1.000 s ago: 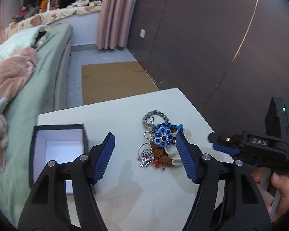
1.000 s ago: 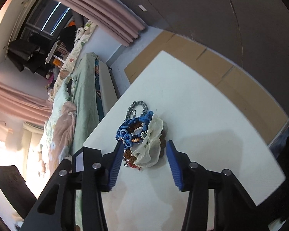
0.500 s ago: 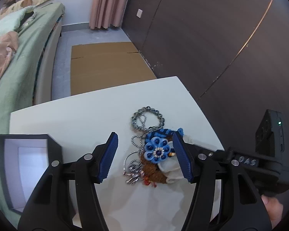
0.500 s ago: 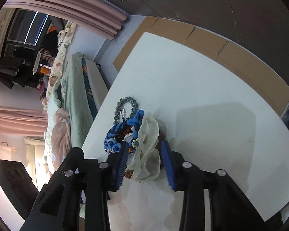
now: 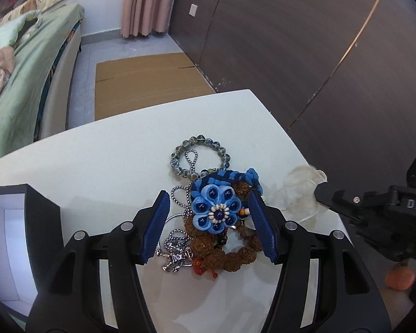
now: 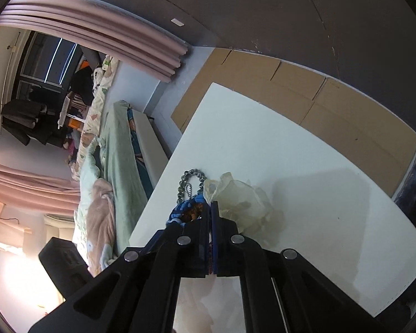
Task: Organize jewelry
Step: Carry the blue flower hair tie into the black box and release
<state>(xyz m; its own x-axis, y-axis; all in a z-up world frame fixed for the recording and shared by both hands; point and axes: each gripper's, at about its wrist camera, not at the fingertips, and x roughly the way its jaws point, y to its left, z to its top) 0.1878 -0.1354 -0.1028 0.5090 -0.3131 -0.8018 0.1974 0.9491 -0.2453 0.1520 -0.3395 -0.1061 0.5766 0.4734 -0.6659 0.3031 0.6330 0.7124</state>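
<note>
A pile of jewelry lies on the white table (image 5: 102,149). It holds a blue flower ornament (image 5: 215,212), a brown bead bracelet (image 5: 230,255), a grey-green bead bracelet (image 5: 199,155), a silver chain (image 5: 174,249) and a sheer white scrunchie (image 5: 299,191). My left gripper (image 5: 209,223) is open, its jaws either side of the blue flower. My right gripper (image 6: 210,213) is shut on the edge of the white scrunchie (image 6: 241,199), lifted to the right of the pile.
An open black jewelry box with white lining (image 5: 11,238) stands at the table's left. A bed with green cover (image 5: 19,77) lies beyond. Flattened cardboard (image 5: 144,77) covers the floor by a dark wall. The table's right edge (image 5: 288,138) is close to the pile.
My right gripper has shut on the white scrunchie and pulled it right, off the pile. My left gripper has come closer, straddling the blue flower.
</note>
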